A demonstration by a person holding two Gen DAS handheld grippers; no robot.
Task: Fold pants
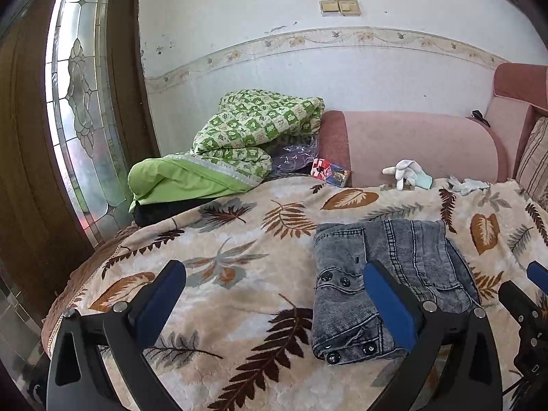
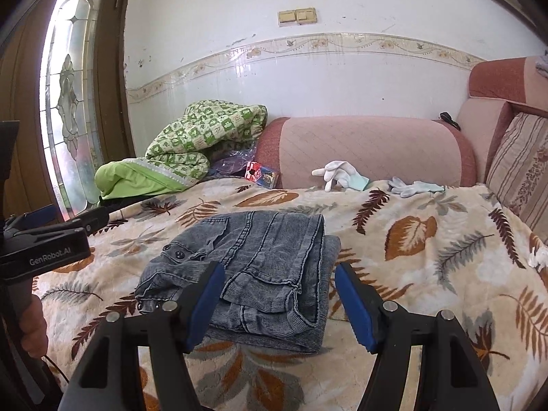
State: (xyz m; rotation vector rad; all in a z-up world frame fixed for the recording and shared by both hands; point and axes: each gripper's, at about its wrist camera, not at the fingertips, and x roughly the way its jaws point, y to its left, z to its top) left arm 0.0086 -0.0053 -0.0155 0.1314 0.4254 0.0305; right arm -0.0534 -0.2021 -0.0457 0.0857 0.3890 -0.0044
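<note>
Grey denim pants [image 1: 394,274] lie folded into a compact stack on the leaf-patterned blanket [image 1: 222,257]; they also show in the right wrist view [image 2: 260,267]. My left gripper [image 1: 274,284] is open and empty, held above the blanket just left of the pants, its right finger over their near edge. My right gripper [image 2: 279,287] is open and empty, its jaws standing on either side of the stack's near right corner without gripping it. The left gripper's body [image 2: 44,243] shows at the left edge of the right wrist view.
A green quilt and pillow [image 1: 222,150] are piled at the back left. White gloves [image 1: 407,173] and a small box [image 1: 330,171] lie by the pink sofa arm [image 1: 411,144]. A striped cushion [image 2: 520,167] is at the right. A wooden door with a glass panel [image 1: 78,102] stands at the left.
</note>
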